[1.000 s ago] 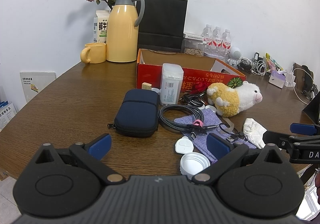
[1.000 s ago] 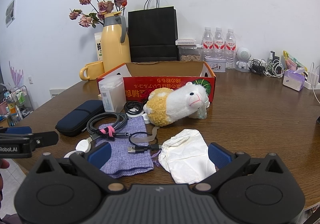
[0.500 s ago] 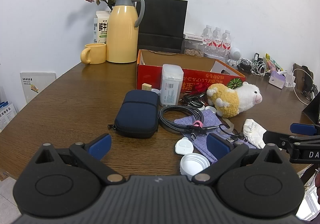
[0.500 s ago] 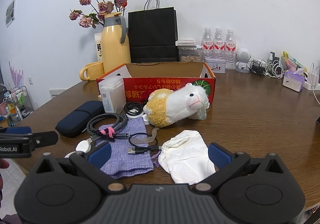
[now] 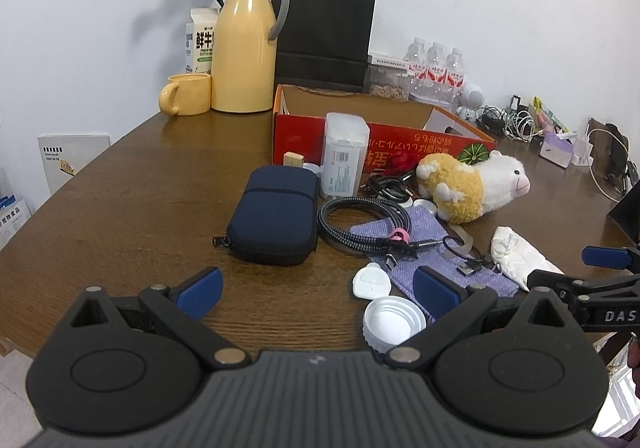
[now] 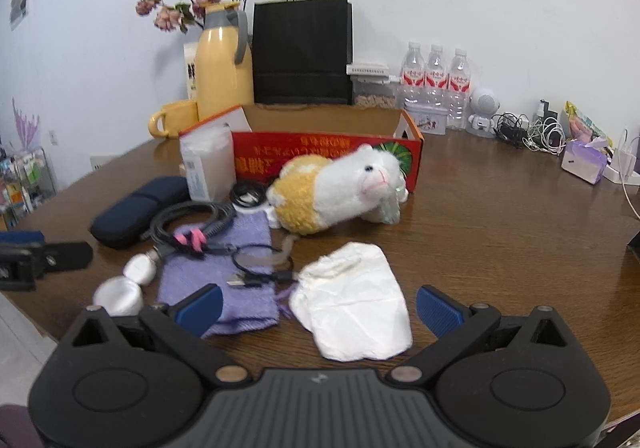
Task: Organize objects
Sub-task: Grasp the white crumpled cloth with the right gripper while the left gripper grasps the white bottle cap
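We hold our left gripper [image 5: 316, 290] and right gripper [image 6: 318, 304] spread wide and empty above the wooden table [image 5: 132, 208]. A navy pouch [image 5: 274, 220], coiled cable [image 5: 362, 224], purple cloth [image 6: 224, 276], crumpled white bag [image 6: 356, 312] and plush sheep [image 6: 340, 184] crowd before the red box [image 5: 384, 128].

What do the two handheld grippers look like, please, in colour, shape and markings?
Both the left gripper and right gripper are matte black, with two round housings, a ribbed centre, silver pivot pins and blue ribbed pads. White lettering marks their sides.
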